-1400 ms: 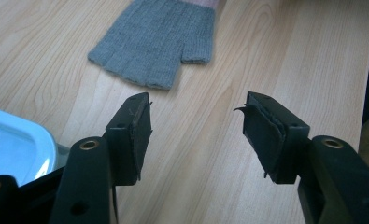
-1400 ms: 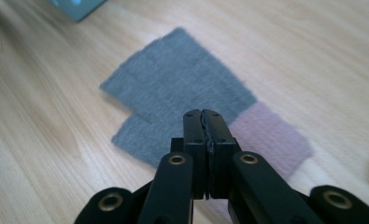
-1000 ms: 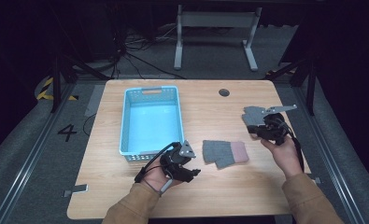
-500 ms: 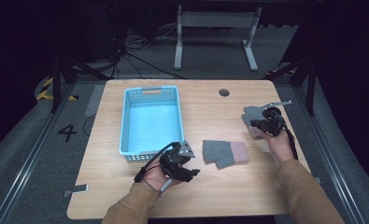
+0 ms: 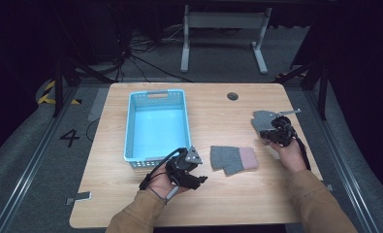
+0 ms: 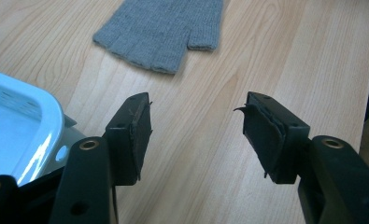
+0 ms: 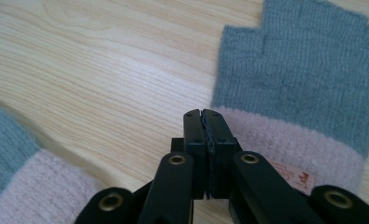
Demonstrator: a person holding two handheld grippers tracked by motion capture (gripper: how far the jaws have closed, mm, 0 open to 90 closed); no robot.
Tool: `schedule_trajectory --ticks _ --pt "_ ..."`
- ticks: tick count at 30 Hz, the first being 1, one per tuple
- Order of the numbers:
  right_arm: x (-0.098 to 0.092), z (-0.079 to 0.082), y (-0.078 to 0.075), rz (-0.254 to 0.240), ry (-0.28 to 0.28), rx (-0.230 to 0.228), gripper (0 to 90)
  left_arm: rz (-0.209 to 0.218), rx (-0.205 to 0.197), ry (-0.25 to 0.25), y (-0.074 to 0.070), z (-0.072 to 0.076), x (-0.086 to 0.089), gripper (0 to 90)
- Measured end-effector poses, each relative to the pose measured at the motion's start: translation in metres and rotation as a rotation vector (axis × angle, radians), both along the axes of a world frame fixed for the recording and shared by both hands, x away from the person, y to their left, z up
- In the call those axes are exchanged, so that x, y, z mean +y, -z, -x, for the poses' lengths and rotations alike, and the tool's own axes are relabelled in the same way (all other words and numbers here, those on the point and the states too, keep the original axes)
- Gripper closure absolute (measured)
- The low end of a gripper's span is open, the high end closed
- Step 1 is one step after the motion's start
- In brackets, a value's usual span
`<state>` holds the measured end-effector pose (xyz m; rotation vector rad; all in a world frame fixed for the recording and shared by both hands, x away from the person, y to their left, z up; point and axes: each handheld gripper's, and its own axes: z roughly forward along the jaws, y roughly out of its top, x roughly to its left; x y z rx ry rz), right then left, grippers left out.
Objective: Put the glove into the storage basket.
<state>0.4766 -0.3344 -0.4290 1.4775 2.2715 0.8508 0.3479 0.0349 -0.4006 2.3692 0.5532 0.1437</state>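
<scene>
Overhead, two grey fingerless gloves are lying on a wooden table (image 5: 218, 204). Right gripper (image 7: 203, 113), jaws pressed together and seemingly empty, is hovering at the far glove's (image 7: 308, 70) pink cuff. Left gripper (image 6: 196, 130), spread wide, is waiting between blue basket (image 5: 156, 127) and near glove (image 6: 166, 28), probably for loading

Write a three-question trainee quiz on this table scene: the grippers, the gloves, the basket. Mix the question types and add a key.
1. True or false: the left gripper has its jaws spread apart over bare wood.
2. The right gripper's jaws are: A) wide open, B) pressed together, C) hidden.
3. Fill in: the blue basket holds ____.

Key:
1. True; the near glove lies ahead of it, untouched.
2. B; they sit at the pink cuff of the far glove, and whether they pinch it cannot be told.
3. Nothing.
</scene>
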Motion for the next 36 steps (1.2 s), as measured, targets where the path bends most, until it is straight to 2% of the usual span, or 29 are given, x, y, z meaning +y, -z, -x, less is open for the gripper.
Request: schedule_trajectory --ticks 6,17,29,32,34,36 --pt "-0.009 0.004 0.002 -0.008 0.022 0.022 88.9 0.001 -0.001 -0.002 0.0 0.0 0.0 42.5" --pt "-0.025 0.015 0.002 0.008 0.031 0.027 88.8 -0.002 0.001 0.004 0.0 0.0 -0.002 42.5" --pt "-0.041 0.019 0.0 0.012 0.053 0.038 88.4 0.0 0.004 0.005 0.0 0.0 -0.002 42.5" --pt "-0.041 0.019 -0.003 -0.008 0.048 0.027 82.7 0.0 0.003 0.004 0.0 0.0 -0.002 42.5" --pt "-0.039 0.017 -0.009 -0.016 0.043 0.01 80.7 -0.001 0.002 0.003 0.0 0.0 -0.002 42.5" --pt "-0.036 0.012 -0.018 -0.017 0.035 -0.008 73.8 -0.003 0.002 0.002 0.0 0.0 -0.002 42.5"
